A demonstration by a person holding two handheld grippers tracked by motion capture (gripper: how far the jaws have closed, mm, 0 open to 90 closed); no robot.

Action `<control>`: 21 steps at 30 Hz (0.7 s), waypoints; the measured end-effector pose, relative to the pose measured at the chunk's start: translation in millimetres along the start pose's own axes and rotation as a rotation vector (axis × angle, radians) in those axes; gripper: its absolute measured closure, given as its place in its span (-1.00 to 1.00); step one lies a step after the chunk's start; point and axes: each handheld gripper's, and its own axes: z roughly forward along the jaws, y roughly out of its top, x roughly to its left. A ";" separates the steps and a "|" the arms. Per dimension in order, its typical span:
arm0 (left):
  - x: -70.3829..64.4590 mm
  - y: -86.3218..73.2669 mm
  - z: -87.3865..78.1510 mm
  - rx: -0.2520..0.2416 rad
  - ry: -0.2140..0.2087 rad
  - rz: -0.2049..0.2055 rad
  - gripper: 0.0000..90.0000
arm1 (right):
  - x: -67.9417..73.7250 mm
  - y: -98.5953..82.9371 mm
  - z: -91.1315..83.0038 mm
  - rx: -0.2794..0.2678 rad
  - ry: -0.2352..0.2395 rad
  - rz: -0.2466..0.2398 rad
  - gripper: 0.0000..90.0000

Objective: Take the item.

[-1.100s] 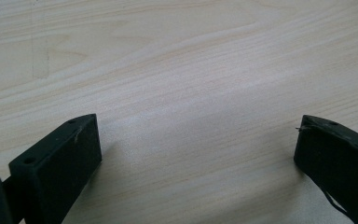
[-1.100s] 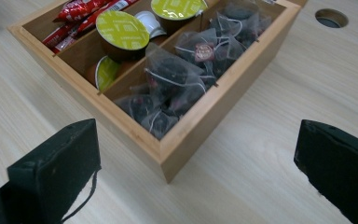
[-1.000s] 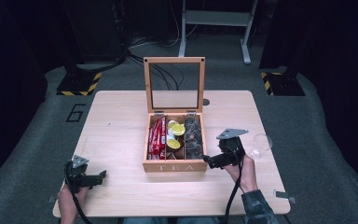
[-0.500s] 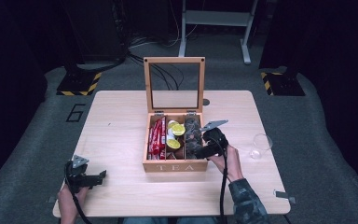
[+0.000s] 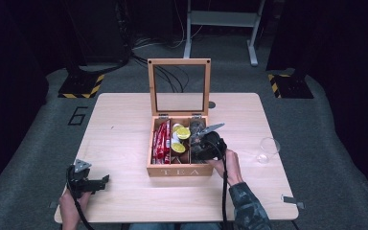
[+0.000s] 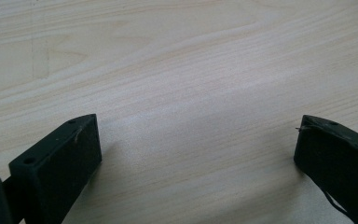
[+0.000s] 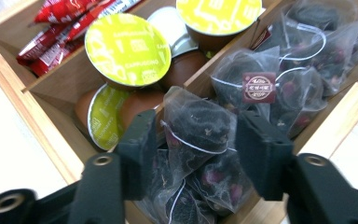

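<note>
Right gripper point(image 7: 193, 154): jaws part-open, astride a translucent pyramid mesh tea bag point(image 7: 196, 128) in the open wooden tea box point(image 7: 23, 93) — nothing clamped yet; close gently on the one bag, clear of neighbours' strings; left gripper point(image 6: 196, 154): jaws wide, empty, over pale wooden tabletop point(image 6: 177, 70).

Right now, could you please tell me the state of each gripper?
Left gripper: open, empty, over the table.
Right gripper: open, fingers either side of a tea bag.

Overhead light bright on table point(image 5: 124, 143); surroundings beyond it near black. High view soft, low detail. Gripper views sharper; jaws cast soft shadows on table, near edges blurred.
</note>
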 end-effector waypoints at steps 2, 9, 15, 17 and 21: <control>0.0 0.0 0.0 -0.001 0.000 0.000 -0.99 | 0.9 -0.6 2.6 0.013 -0.015 0.013 0.21; -0.1 0.0 0.0 -0.001 0.000 0.000 -0.99 | 0.3 -2.6 8.6 0.042 -0.029 0.019 0.56; 0.0 0.0 0.0 0.000 0.000 0.000 -0.99 | 1.6 -5.5 12.4 0.050 -0.040 0.025 0.76; 0.0 0.0 0.0 -0.001 0.000 0.000 -0.99 | 2.1 -6.3 11.1 0.046 -0.041 0.021 0.78; -0.1 0.0 0.0 -0.001 0.000 -0.001 -0.99 | 3.2 -6.3 6.8 0.033 -0.040 0.015 0.79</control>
